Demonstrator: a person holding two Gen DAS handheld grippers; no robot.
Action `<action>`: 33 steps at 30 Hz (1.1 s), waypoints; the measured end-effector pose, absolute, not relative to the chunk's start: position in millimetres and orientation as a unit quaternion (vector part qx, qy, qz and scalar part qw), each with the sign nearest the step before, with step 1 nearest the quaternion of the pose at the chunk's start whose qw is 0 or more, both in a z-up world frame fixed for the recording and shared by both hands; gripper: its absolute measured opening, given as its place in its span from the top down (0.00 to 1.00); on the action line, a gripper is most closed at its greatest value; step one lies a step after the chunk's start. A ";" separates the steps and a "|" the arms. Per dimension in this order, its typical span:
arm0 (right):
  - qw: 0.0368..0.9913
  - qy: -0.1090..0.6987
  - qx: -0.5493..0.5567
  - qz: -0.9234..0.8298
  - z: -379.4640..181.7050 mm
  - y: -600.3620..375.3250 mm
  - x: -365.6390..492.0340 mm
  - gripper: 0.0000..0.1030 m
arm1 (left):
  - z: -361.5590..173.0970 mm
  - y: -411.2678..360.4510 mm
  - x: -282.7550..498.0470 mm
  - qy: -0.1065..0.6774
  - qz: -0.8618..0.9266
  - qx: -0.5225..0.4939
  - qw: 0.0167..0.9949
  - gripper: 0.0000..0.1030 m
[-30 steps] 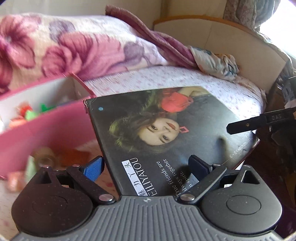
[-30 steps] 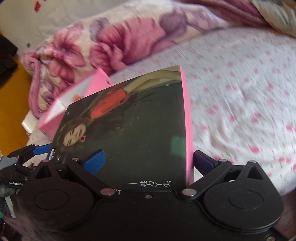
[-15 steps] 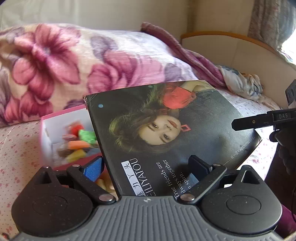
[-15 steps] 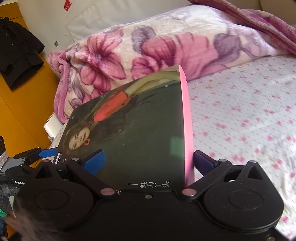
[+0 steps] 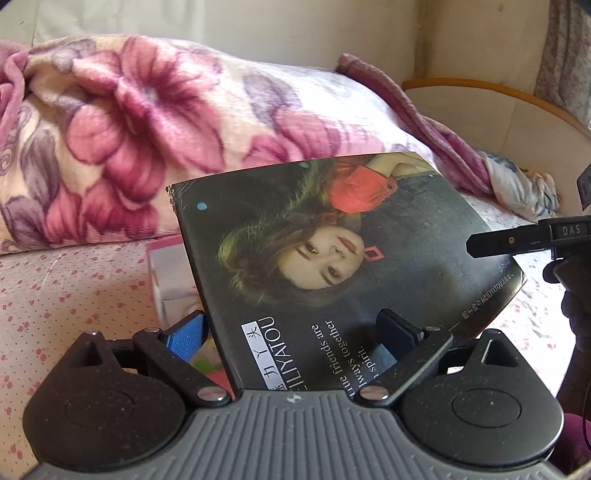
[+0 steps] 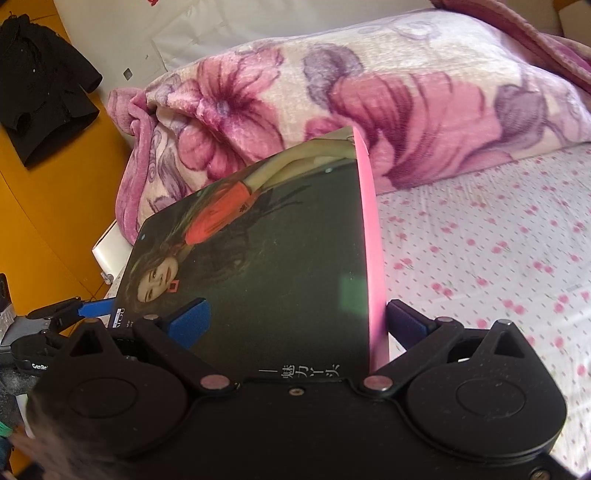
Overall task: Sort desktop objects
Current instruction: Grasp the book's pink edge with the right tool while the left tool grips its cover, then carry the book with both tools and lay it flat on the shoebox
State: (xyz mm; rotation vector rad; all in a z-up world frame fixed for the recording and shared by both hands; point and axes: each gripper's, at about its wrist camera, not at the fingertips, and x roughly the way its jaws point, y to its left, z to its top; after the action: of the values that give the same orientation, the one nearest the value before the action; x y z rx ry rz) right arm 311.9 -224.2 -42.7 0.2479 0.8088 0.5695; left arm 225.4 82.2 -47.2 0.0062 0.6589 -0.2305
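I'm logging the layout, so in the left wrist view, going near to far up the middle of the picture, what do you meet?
Left tongs → dark box lid with a woman's portrait, clamped in them → floral blanket → pale wall.

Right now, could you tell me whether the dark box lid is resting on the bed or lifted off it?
Lifted. The box lid is held up between both tools, left tool and right tool, above the bedsheet.
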 end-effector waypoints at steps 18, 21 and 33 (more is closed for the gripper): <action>0.853 0.425 0.123 0.277 -63.6 -150.8 379.2 0.00 | -71.4 161.4 301.2 0.379 -0.083 -0.048 0.921 0.05; 0.847 0.440 0.129 0.268 -67.9 -152.6 387.6 0.00 | -77.5 163.3 309.3 0.396 -0.083 -0.072 0.912 0.05; 0.835 0.470 0.155 0.241 -86.4 -168.2 397.6 0.00 | -97.2 148.9 329.7 0.430 -0.070 -0.091 0.895 0.02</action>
State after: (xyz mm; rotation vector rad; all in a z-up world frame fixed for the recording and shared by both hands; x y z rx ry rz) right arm 397.6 -168.2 -86.4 0.3284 0.9949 0.5103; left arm 329.7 148.9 -97.2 -0.1896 0.8913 -0.1460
